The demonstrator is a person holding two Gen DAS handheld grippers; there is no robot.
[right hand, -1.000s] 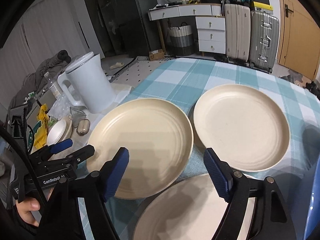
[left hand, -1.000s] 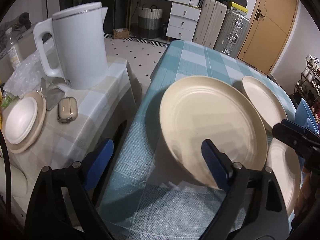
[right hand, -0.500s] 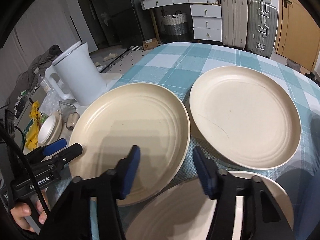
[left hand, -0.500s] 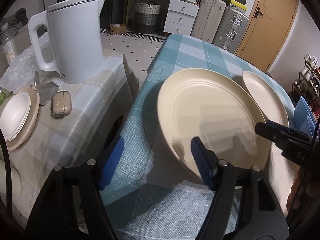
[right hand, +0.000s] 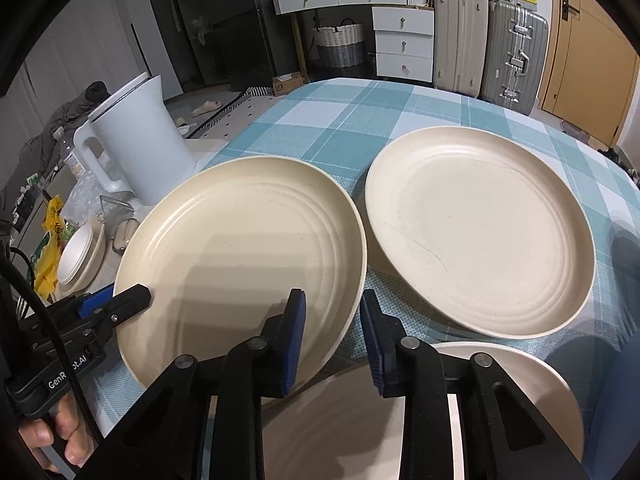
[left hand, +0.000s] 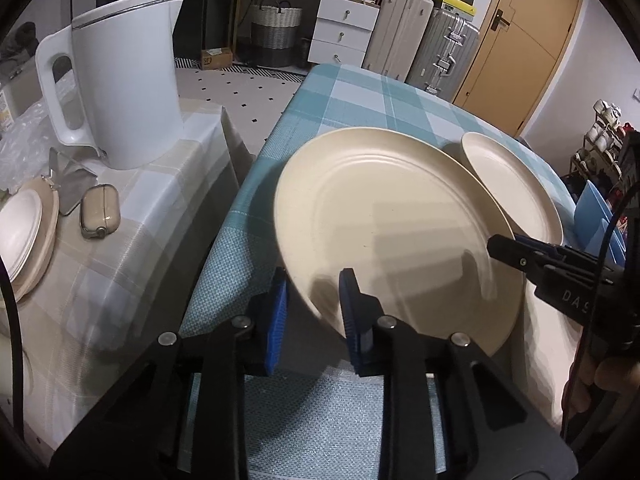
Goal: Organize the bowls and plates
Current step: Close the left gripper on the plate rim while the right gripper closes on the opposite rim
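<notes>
Both tongs grasp the same big cream plate (right hand: 244, 256), and their jaws have just been closing on its rim. The left tongs (left hand: 312, 312) point steeply down and hold the near left edge, one blue pad (left hand: 277, 312) under the rim and the other above it on the inner face. The right tongs (right hand: 332, 340) also point steeply down and pinch the near right edge of this plate in the same way, one pad over the dish and one outside it. The plate is round, matt and smooth, with shallow concentric rings, and it looks a little tilted over the worktop (right hand: 340, 120), which wears a woven cloth in teal and white checks. A second plate (right hand: 480, 232) of the same kind lies flat just beside it on the far right, and a third plate (right hand: 500, 376) lies below the right tongs, near the edge. On the lower side table (left hand: 132, 248) with a pale checked cover stands a white plastic kettle (left hand: 124, 92) with a tall handle. Near it is a stack of small white bowls (left hand: 20, 232) on a beige dish, and a small rounded beige case (left hand: 99, 216). A person's fingers (right hand: 68, 440) wrap the handle of the left tongs.
</notes>
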